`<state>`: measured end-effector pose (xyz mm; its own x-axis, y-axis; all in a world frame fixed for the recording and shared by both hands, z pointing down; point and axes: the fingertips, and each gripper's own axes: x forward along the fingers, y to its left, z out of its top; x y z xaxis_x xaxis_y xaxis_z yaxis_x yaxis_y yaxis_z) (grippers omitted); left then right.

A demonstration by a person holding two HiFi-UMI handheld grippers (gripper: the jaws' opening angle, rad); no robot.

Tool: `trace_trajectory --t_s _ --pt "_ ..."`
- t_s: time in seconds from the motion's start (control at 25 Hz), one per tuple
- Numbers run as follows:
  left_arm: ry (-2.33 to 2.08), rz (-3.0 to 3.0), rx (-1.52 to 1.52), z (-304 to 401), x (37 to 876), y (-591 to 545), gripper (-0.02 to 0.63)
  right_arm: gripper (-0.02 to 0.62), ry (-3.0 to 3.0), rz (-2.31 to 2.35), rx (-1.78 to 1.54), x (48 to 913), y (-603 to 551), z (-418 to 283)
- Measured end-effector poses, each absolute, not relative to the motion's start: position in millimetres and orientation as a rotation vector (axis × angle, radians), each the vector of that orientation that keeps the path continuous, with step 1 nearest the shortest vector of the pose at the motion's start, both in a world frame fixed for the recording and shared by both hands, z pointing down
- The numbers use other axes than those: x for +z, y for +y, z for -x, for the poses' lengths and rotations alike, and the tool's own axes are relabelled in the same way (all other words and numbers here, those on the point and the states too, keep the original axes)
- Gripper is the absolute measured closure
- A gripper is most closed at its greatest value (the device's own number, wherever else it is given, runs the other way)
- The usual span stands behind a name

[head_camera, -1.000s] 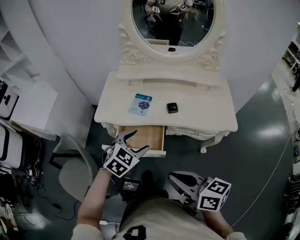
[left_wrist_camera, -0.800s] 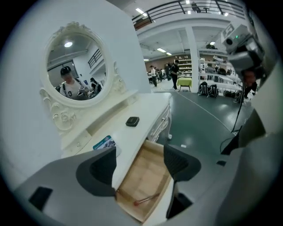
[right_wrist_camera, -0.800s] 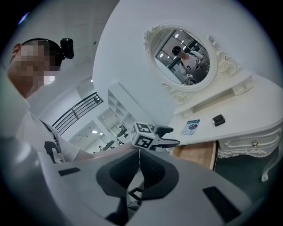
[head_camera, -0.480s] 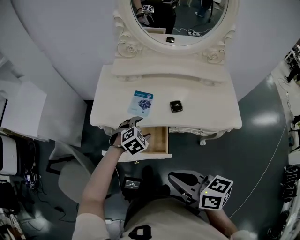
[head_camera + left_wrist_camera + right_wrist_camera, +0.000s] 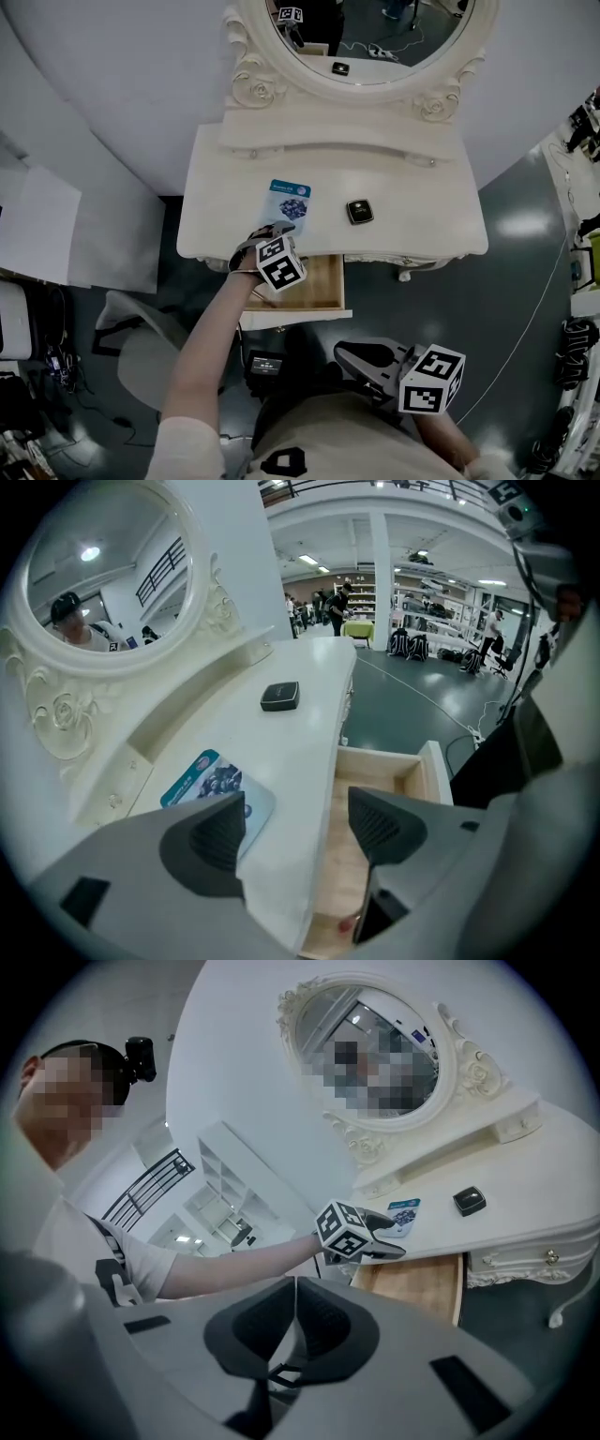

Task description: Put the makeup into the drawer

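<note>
A blue makeup packet point(image 5: 290, 202) lies flat on the white dressing table point(image 5: 422, 220), with a small black compact point(image 5: 358, 211) to its right. Below the table's front edge the wooden drawer point(image 5: 319, 286) stands pulled out. My left gripper point(image 5: 270, 232) hovers over the table's front edge, just short of the packet point(image 5: 211, 782), pointing steeply down. Its jaws have just been opening wider and nothing is between them. My right gripper point(image 5: 361, 361) hangs low by the person's body, shut and empty. The right gripper view shows the packet point(image 5: 405, 1213), the compact point(image 5: 469, 1200) and the drawer point(image 5: 422, 1283).
An oval mirror point(image 5: 366, 37) in a carved frame rises at the table's back. A grey chair point(image 5: 141, 347) stands at the lower left beside the drawer. White shelving point(image 5: 37, 234) lines the left wall. A black device point(image 5: 262, 364) lies on the dark floor under the drawer.
My left gripper has moved from over the drawer's front down and forward to the table edge beside the blue packet. The right gripper has stayed low and shut.
</note>
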<state>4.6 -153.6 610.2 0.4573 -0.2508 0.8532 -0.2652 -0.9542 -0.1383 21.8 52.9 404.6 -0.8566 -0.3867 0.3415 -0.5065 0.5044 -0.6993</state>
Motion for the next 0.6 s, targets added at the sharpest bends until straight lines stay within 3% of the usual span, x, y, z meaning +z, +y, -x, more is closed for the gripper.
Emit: trace_trajectory --t_s 0.6 --pt "-0.301 -2.636 1.611 0.1 650.1 -158.0 0.236 0.566 -2.539 -0.832 1.316 416.9 37.1 -4.5"
